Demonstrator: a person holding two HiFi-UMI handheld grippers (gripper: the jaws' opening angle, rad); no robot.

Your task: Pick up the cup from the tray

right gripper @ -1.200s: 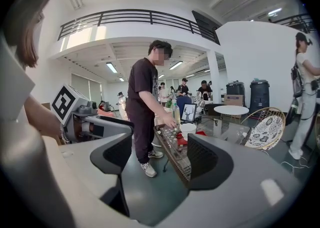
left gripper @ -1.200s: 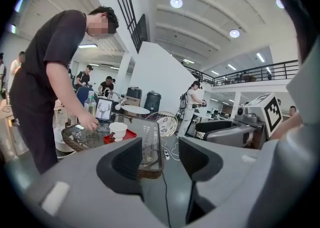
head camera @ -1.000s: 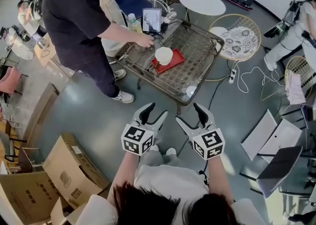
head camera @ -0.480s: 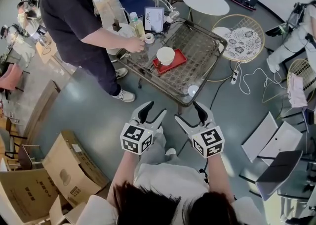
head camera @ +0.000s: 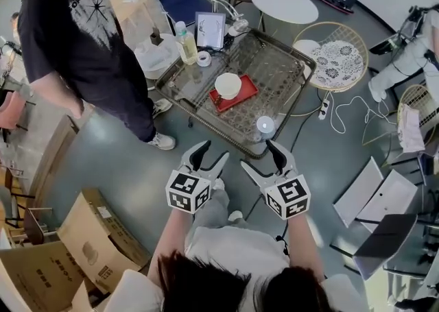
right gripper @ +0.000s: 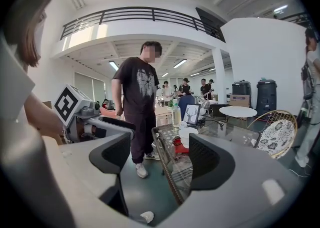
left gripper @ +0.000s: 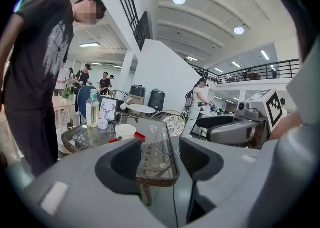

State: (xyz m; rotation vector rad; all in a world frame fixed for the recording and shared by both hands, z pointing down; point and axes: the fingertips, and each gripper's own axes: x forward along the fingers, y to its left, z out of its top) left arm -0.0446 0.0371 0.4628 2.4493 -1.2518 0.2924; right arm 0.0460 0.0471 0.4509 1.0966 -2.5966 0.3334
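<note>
A white cup (head camera: 228,85) stands on a small red tray (head camera: 241,93) on the glass top of a wicker table (head camera: 282,74). My left gripper (head camera: 211,154) and right gripper (head camera: 259,156) hover side by side over the floor, short of the table's near corner, both open and empty. Through the left gripper (left gripper: 159,158), the cup (left gripper: 125,131) and tray (left gripper: 139,136) lie ahead to the left. Past the right gripper (right gripper: 160,159), the cup (right gripper: 187,135) and tray (right gripper: 179,147) sit ahead and slightly right.
On the table also stand a bottle (head camera: 184,43), a picture frame (head camera: 210,29), a tape roll (head camera: 204,57) and a small white object (head camera: 265,125) near the front corner. A person in black (head camera: 75,43) stands left of it. Cardboard boxes (head camera: 96,238) lie at lower left, a wicker chair (head camera: 336,50) at right.
Both grippers have moved closer to the table. The standing person set the bottle on the table, drew the hand back and stepped away to the left.
</note>
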